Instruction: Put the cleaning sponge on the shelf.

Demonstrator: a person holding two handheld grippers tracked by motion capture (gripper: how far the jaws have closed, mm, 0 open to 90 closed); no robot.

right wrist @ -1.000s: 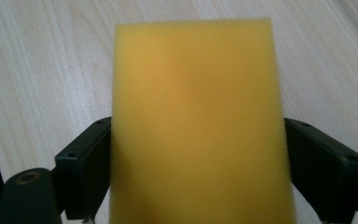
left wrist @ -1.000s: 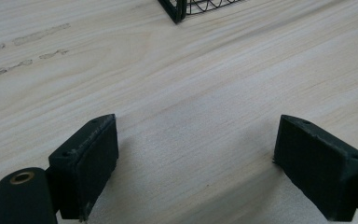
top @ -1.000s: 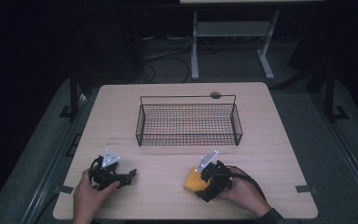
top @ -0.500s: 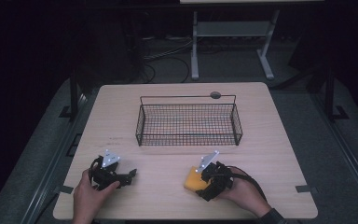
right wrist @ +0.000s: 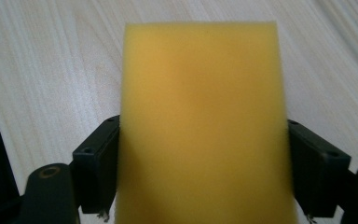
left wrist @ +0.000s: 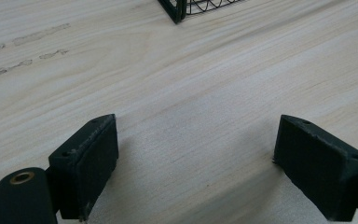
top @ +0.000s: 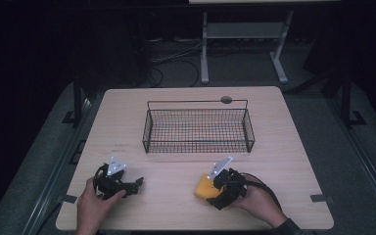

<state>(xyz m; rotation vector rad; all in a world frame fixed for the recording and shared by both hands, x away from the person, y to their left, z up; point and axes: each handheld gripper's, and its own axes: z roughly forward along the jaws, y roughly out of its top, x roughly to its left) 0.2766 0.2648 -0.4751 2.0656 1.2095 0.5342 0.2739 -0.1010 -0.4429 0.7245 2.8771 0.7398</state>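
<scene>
Right, the right gripper (top: 214,188) had its jaws pressed against both sides of a yellow sponge (top: 204,186), low at the near edge of the worktop (top: 284,147), right of centre. From the right gripper view the sponge (right wrist: 200,121) stood tall between the jaws, its flanks touching both pads, its top well clear of them. It looked held, though how firmly I could not tell, since foam gives under a squeeze.

Over on the near left, the left gripper (top: 136,184) sat low over the worktop with nothing in it. The left gripper view showed its jaws spread wide, bare wood grain between them, and a corner of the wire basket (left wrist: 179,8) at the top edge.

That wire basket (top: 198,129) stood toward the far side of the worktop, in the middle, well apart from both grippers, and looked empty as far as the mesh let me see.

My read: the step in hand was lifting the sponge and carrying it forward to the basket. Doing it well would have meant keeping the squeeze steady, because a soft block can creep out of the pads. The lift should have gone straight up first, high enough to clear the near wire rim, then forward and down inside before letting go. The left gripper was best kept where it was, off the path.
</scene>
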